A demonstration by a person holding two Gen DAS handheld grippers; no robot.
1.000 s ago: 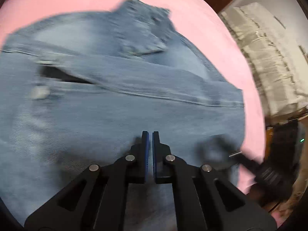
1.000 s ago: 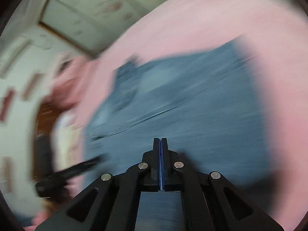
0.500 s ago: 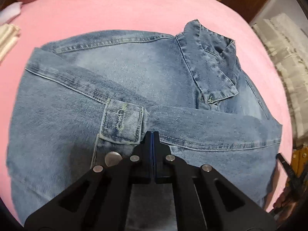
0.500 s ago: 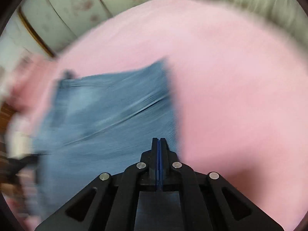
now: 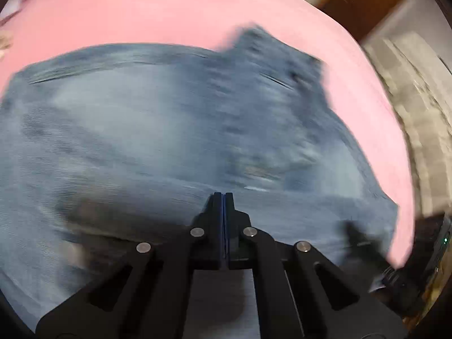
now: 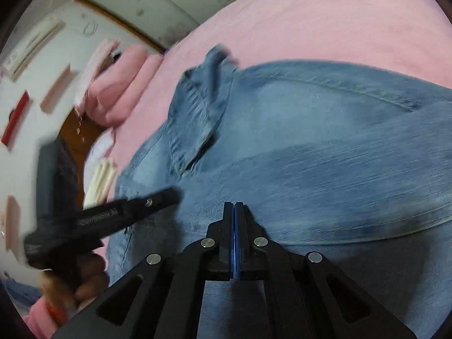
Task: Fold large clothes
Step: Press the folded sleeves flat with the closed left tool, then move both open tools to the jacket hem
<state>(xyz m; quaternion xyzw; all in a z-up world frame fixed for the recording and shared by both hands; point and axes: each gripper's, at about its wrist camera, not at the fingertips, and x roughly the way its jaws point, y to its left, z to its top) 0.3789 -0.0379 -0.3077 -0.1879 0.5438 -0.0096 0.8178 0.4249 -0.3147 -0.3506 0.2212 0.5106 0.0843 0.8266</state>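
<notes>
I'm working in a home bedroom: a bed with a pink sheet [image 6: 325,14] fills the frame, pink pillows [image 6: 124,84] at left, an air conditioner [image 6: 31,48] on the upper-left wall.

A bed [image 6: 325,14] covered by a pink sheet carries a light-blue denim jacket [image 6: 325,141] spread flat across its middle, collar [image 6: 197,113] toward the far side. Folded pink bedding [image 6: 124,84] sits piled at one far edge.

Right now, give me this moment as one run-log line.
denim jacket: partly folded on pink bed | left gripper: shut, empty | right gripper: shut, empty | both over jacket
</notes>
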